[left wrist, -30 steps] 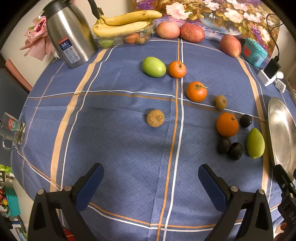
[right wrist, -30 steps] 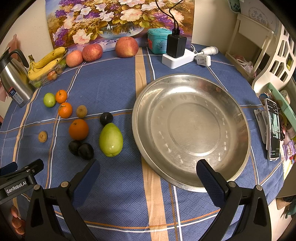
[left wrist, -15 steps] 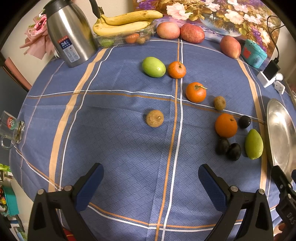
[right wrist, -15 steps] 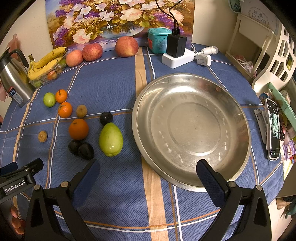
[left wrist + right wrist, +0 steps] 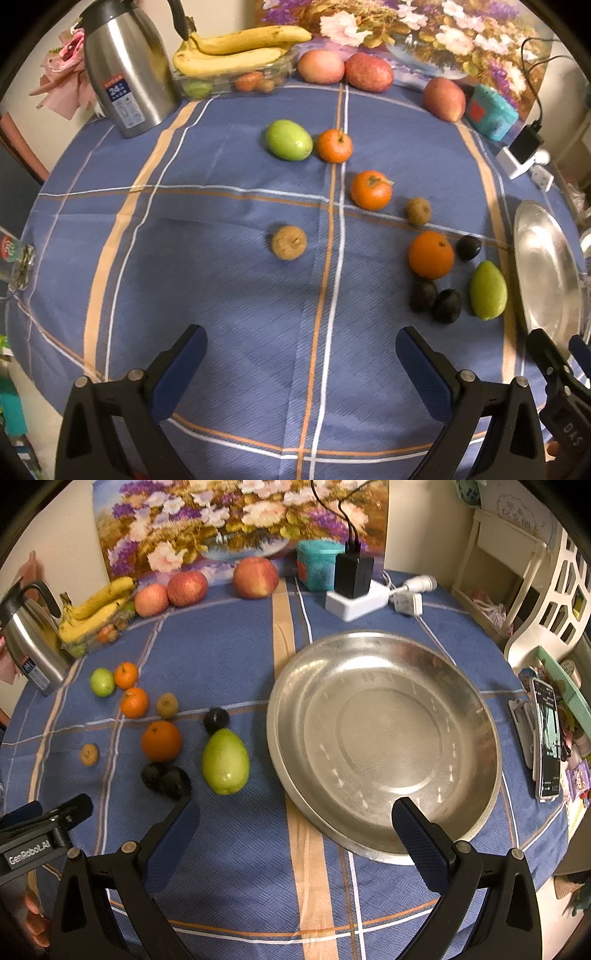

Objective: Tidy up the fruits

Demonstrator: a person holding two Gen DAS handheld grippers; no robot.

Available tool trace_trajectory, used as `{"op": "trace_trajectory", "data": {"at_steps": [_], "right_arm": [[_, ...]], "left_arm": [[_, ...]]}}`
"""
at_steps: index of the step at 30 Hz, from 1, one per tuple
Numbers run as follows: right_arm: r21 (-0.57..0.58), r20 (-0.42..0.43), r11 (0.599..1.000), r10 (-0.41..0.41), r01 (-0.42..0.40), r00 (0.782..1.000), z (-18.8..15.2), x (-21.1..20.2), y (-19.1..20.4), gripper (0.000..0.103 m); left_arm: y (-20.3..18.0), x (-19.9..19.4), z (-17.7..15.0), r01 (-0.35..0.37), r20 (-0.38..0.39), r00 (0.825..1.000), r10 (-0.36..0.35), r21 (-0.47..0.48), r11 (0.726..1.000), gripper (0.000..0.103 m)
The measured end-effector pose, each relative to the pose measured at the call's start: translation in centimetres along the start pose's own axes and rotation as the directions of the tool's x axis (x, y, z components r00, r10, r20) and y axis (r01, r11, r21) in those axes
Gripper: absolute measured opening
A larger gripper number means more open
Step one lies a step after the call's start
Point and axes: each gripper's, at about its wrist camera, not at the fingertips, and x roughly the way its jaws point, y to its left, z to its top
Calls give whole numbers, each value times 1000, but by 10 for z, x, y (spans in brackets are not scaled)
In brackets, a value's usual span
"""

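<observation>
Loose fruit lies on the blue checked tablecloth: a green mango [image 5: 224, 762] [image 5: 487, 290], a large orange [image 5: 161, 740] [image 5: 430, 254], two dark plums [image 5: 167, 778] side by side, a third plum [image 5: 216, 719], two tangerines [image 5: 370, 189], a round green fruit [image 5: 289, 140] and two small brown fruits [image 5: 289, 243]. A wide steel basin [image 5: 476, 716] stands empty to their right. My left gripper [image 5: 301, 356] is open near the front edge, holding nothing. My right gripper [image 5: 295, 830] is open too, straddling the basin's near rim.
At the back are a steel thermos [image 5: 127, 70], bananas on a clear tray [image 5: 236, 50], three apples [image 5: 255, 577], a teal box [image 5: 317, 564] and a charger block [image 5: 354, 587]. A phone [image 5: 546, 734] lies at the right edge, a glass mug [image 5: 14, 258] at the left.
The left wrist view has shifted slightly right and nearer to the fruit. The right gripper has edged forward toward the basin and plums. No fruit has moved.
</observation>
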Motion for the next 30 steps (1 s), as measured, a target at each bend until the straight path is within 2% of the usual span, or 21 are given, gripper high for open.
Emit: {"op": "trace_trajectory", "data": {"at_steps": [7, 10, 18, 25, 30], "right_arm": [[-20, 110, 995, 103, -101, 989, 2, -17, 10, 103], [-8, 115, 988, 157, -157, 981, 8, -17, 17, 103], [-15, 48, 989, 151, -150, 987, 23, 4, 32, 103], [-8, 46, 986, 164, -164, 985, 35, 12, 40, 103], [-18, 44, 986, 164, -163, 986, 39, 19, 45, 103]], "left_arm": [[11, -1, 13, 81, 68, 995, -77, -62, 995, 103], [20, 1, 18, 107, 79, 992, -99, -100, 989, 103], [36, 4, 29, 94, 120, 990, -77, -146, 985, 103], [34, 6, 41, 143, 111, 985, -130, -123, 982, 103], [34, 4, 51, 125, 135, 985, -108, -120, 985, 103]]}}
